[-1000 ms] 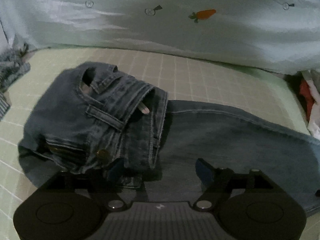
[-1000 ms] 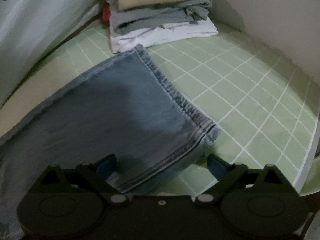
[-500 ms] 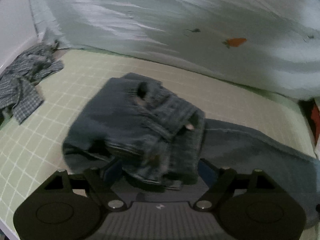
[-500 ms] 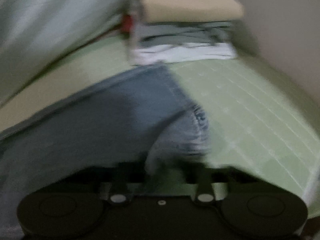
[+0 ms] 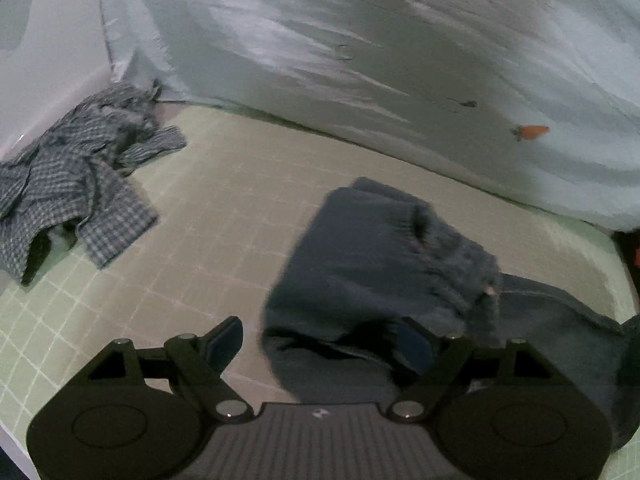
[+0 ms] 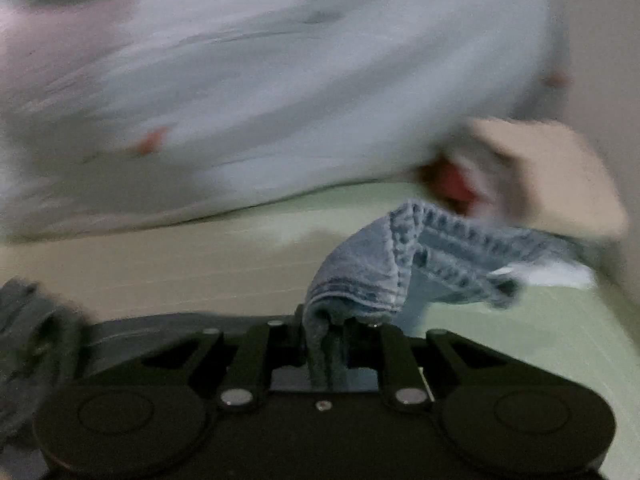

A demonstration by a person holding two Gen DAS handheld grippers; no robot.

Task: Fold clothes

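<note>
A pair of blue jeans (image 5: 380, 248) lies on the green checked sheet (image 5: 200, 208), its waist bunched up in a heap. My left gripper (image 5: 320, 340) hovers open over the near edge of that heap; the left finger (image 5: 224, 344) is clear of the cloth and the right finger (image 5: 416, 344) is by the denim. In the right wrist view my right gripper (image 6: 328, 328) is shut on the leg hem of the jeans (image 6: 400, 248), which stands up from the jaws and flops to the right. The bunched waist (image 6: 36, 340) shows blurred at the far left.
A crumpled grey checked shirt (image 5: 72, 184) lies at the left by the wall. A pale carrot-print quilt (image 5: 360, 60) is banked along the back of the bed. A stack of folded clothes (image 6: 552, 172), beige on top, sits at the right end.
My right gripper closed on the jeans' leg hem, lifted it off the sheet and swung left with it. My left gripper stayed open and shifted left, so the checked shirt came into view.
</note>
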